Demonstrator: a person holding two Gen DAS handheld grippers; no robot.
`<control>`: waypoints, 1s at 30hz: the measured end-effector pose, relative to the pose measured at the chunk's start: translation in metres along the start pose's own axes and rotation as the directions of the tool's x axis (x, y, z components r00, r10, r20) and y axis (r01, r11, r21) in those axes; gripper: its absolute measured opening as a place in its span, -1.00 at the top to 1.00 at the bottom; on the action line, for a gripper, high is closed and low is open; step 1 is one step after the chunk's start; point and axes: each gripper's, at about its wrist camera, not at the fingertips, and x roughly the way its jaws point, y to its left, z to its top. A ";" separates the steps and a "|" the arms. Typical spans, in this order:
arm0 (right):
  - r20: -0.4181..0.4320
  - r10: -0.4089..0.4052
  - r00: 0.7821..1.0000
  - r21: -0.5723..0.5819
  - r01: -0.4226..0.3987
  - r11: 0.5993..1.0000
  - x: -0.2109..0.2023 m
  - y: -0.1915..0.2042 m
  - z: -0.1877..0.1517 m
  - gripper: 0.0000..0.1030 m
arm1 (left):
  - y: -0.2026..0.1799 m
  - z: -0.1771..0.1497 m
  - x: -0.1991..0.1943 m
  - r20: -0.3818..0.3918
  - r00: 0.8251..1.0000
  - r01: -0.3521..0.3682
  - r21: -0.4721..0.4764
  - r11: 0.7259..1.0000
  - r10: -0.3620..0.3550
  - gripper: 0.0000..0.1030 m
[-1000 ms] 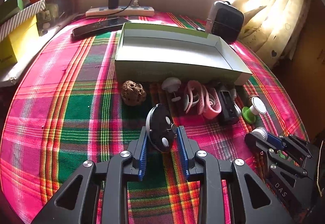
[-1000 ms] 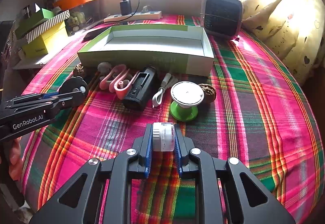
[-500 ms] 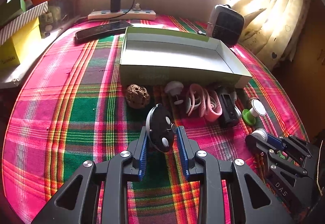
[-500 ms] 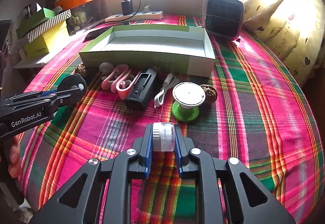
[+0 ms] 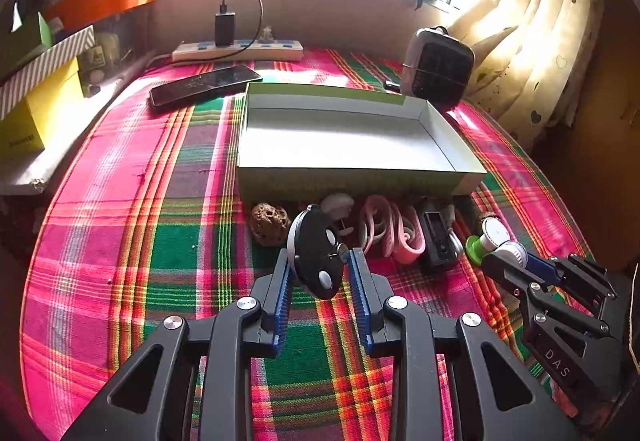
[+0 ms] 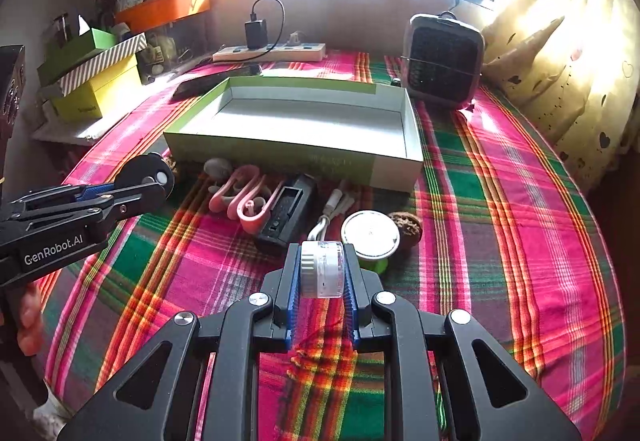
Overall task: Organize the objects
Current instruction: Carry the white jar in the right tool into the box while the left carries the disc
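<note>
My left gripper (image 5: 318, 265) is shut on a black disc (image 5: 316, 255) with white buttons, held above the plaid cloth. My right gripper (image 6: 322, 267) is shut on a small white round jar (image 6: 322, 268). An open, empty green-and-white box (image 5: 352, 139) (image 6: 296, 121) lies ahead of both. Along its near wall sit a brown rough stone (image 5: 269, 224), a white knob (image 5: 337, 203), pink clips (image 6: 244, 197), a black battery case (image 6: 285, 215), a white cable (image 6: 332, 215), a green-and-white spool (image 6: 370, 237) and a walnut (image 6: 405, 226). Each gripper shows in the other's view: the right gripper (image 5: 510, 255), the left gripper (image 6: 148, 177).
A dark phone (image 5: 204, 84) lies left of the box, a power strip (image 5: 238, 51) with a charger at the back, a small fan heater (image 6: 442, 61) at the back right. Stacked boxes (image 6: 96, 77) and an orange tray (image 6: 164, 7) line the left. Curtains hang on the right.
Both grippers keep their grip and have barely shifted; the view has crept slightly back from the box.
</note>
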 end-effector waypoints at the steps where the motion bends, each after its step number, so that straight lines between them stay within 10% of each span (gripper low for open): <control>1: 0.004 0.000 1.000 -0.002 0.000 1.000 0.000 0.000 0.002 0.62 | 0.000 0.002 -0.001 0.004 1.000 0.001 0.003 1.000 -0.001 0.51; 30: 0.007 0.059 0.998 0.004 -0.059 0.998 0.055 -0.017 0.105 0.62 | 0.003 0.090 0.038 0.023 1.000 0.015 0.038 0.999 -0.016 0.51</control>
